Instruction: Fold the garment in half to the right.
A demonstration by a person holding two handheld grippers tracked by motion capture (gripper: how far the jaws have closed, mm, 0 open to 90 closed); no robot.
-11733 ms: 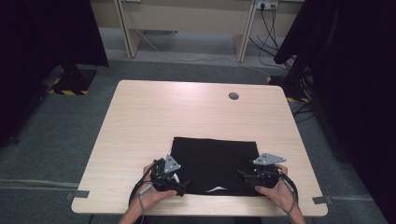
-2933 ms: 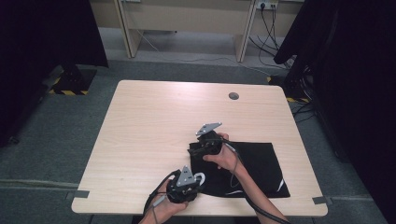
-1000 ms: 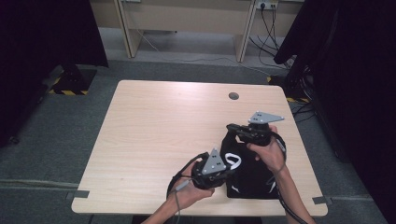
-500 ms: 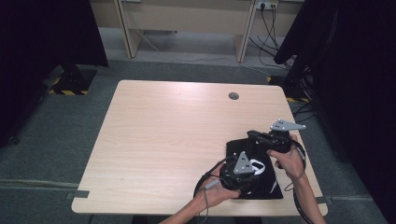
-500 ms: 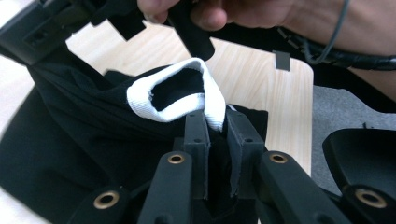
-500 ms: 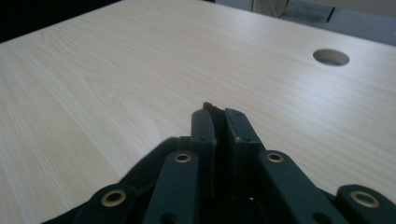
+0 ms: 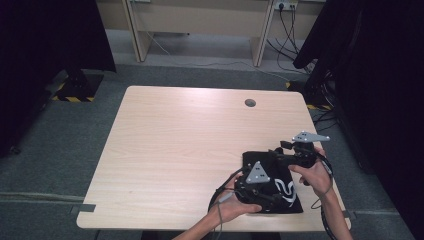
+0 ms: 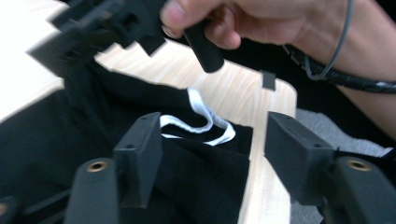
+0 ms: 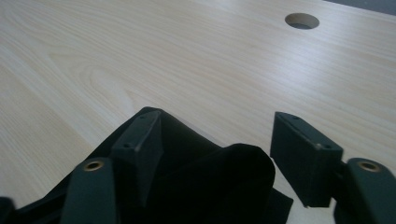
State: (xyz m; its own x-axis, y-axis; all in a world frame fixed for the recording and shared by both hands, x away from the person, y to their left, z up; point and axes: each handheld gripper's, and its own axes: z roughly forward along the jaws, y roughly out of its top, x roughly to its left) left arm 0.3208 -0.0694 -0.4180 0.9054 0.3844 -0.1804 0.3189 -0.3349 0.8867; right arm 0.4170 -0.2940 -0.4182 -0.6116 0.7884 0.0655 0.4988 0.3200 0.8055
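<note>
Black cloth (image 7: 272, 182) moved from table (image 7: 175, 150) front middle to right corner, now folded small. Both grippers, left (image 7: 265, 196), right (image 7: 280, 150), just opened, jaws apart, cloth let go. Folding looks nearly done.

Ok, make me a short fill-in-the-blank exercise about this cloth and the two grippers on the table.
1. The folded cloth on the table is ____ in colour.
2. The left gripper has its jaws ____ over the cloth.
3. The cord on the cloth is ____.
4. The right gripper points toward a round ____ in the tabletop.

Missing words: black; open; white; hole
</note>
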